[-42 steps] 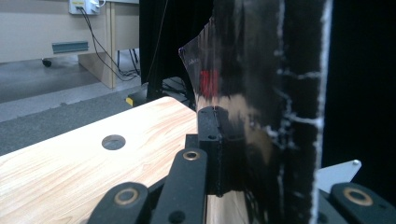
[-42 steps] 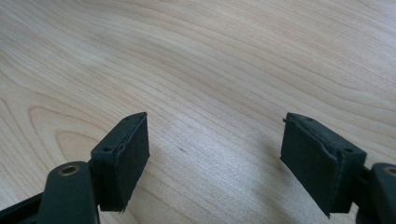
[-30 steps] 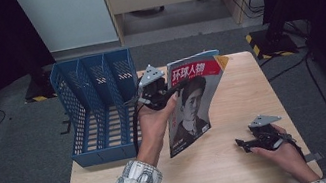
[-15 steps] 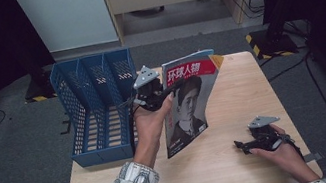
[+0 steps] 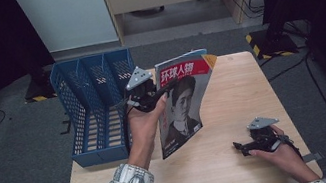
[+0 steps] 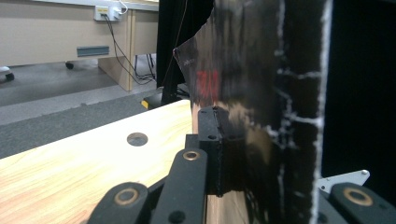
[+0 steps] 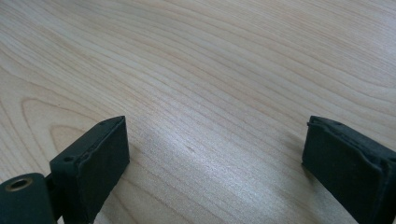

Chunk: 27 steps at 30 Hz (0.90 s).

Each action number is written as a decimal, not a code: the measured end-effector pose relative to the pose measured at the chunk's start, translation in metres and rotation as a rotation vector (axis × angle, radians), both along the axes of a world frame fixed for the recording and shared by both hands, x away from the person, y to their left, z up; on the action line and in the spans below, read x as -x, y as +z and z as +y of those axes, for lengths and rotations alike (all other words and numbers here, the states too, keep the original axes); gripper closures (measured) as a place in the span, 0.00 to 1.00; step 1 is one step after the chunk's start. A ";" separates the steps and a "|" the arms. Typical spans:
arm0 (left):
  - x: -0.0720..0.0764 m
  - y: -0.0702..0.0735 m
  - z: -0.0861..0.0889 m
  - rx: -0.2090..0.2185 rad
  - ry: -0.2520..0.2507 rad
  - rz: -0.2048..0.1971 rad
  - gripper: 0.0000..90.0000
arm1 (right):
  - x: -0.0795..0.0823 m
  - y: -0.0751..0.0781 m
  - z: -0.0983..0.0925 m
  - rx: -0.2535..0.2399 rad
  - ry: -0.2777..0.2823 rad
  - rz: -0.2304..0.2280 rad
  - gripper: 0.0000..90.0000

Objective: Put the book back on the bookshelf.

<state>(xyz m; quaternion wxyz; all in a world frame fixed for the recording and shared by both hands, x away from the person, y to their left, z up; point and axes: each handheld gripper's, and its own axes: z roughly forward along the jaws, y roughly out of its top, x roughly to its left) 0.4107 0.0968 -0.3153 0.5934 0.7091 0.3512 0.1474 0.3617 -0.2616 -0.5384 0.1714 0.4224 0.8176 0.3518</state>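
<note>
Fingers on the left gripper (image 5: 149, 96) are clamped onto the left edge of the magazine (image 5: 183, 100), holding it upright and a bit tilted over the middle of the table (image 5: 244, 158); in the left gripper view a dark finger pad (image 6: 210, 149) presses flat against the glossy cover (image 6: 261, 93). The right gripper (image 5: 254, 144) sits low over the table's near right corner, and its fingers (image 7: 93, 163) have just been spreading and now stand wide with nothing but bare wood between them, so that hand looks done with its share. The blue file rack (image 5: 95, 108) stands just left of the magazine, all slots looking empty; so the pickup seems done, and what's probably left is swinging the magazine over and dropping it into a slot, then letting go.
</note>
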 end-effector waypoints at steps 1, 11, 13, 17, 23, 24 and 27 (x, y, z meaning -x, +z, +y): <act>0.000 0.001 0.001 -0.001 0.002 -0.001 0.96 | 0.000 0.000 0.000 0.002 0.000 -0.001 0.08; 0.003 0.008 0.010 0.004 0.020 -0.010 0.96 | 0.000 0.000 0.000 0.010 0.004 -0.003 0.08; 0.003 0.009 0.012 0.005 0.023 -0.010 0.96 | 0.000 0.000 0.000 0.010 0.005 -0.003 0.08; 0.004 0.011 0.015 0.000 0.027 -0.010 0.96 | 0.001 0.000 0.000 0.010 0.004 -0.002 0.08; 0.005 0.014 0.018 0.001 0.033 -0.013 0.96 | 0.001 0.000 0.000 0.010 0.004 -0.002 0.08; 0.006 0.016 0.018 0.001 0.035 -0.015 0.96 | 0.001 0.000 0.000 0.010 0.005 -0.002 0.08; 0.006 0.018 0.019 0.001 0.035 -0.016 0.96 | 0.001 0.000 0.000 0.010 0.005 -0.003 0.08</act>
